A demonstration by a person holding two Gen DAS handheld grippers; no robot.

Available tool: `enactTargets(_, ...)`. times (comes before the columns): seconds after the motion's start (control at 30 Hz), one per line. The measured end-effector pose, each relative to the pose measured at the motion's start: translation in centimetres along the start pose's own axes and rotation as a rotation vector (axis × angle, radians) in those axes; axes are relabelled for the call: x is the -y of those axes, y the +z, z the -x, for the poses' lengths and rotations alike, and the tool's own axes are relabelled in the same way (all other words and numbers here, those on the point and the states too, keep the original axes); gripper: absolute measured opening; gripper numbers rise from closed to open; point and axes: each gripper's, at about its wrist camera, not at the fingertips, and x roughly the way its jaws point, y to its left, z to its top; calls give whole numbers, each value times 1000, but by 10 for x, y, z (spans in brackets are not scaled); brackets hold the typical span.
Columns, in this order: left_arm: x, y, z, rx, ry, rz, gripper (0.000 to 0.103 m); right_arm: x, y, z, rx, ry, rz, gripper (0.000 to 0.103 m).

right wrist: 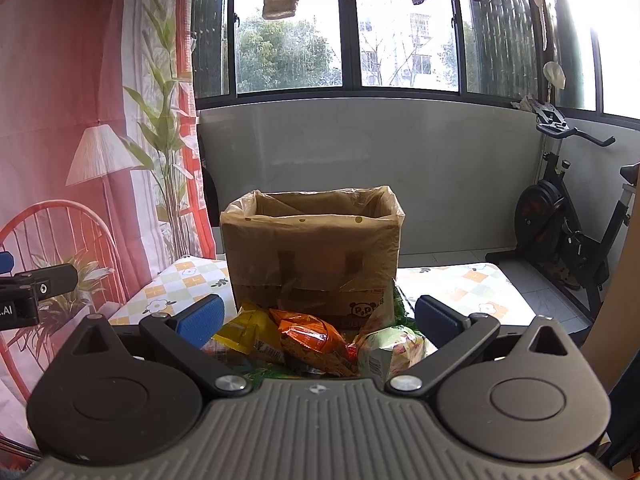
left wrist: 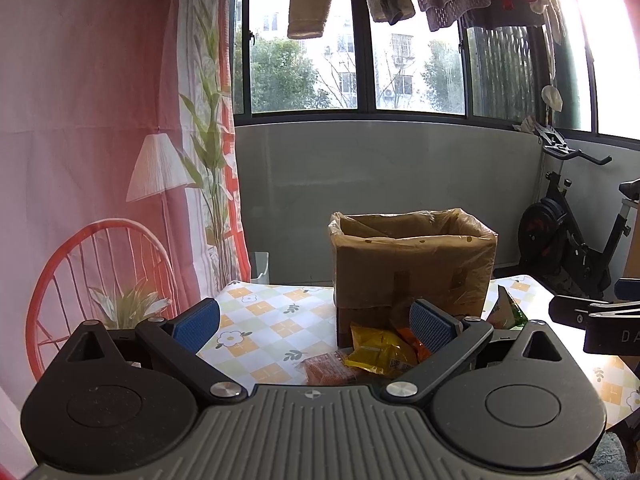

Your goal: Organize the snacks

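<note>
A box [right wrist: 312, 248] stands on the table [right wrist: 472, 288] at mid-frame in the right wrist view, with a bag [right wrist: 384, 196] lining it. Snack packets [right wrist: 316, 336] lie heaped before the box, lower centre. An exercise bike [right wrist: 568, 216] stands behind the table at the right edge. Windows [right wrist: 288, 40] run across the top, behind everything.

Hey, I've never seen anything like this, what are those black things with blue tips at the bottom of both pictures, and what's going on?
Those are two hand-held claws, one per hand, each carrying a camera that looks along its blue fingers. One picture comes from the left claw, the other from the right claw. Both are open and hold nothing. On the flowered tablecloth stands a cardboard box lined with a plastic bag. In front of it lie snack packets, including a yellow packet and an orange packet.
</note>
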Motion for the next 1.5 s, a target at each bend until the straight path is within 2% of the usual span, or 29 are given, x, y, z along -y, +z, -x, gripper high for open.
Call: enactTargets(1.5, 0, 1, 1, 23, -7, -8, 102, 5, -1, 4, 22, 7, -27, 103)
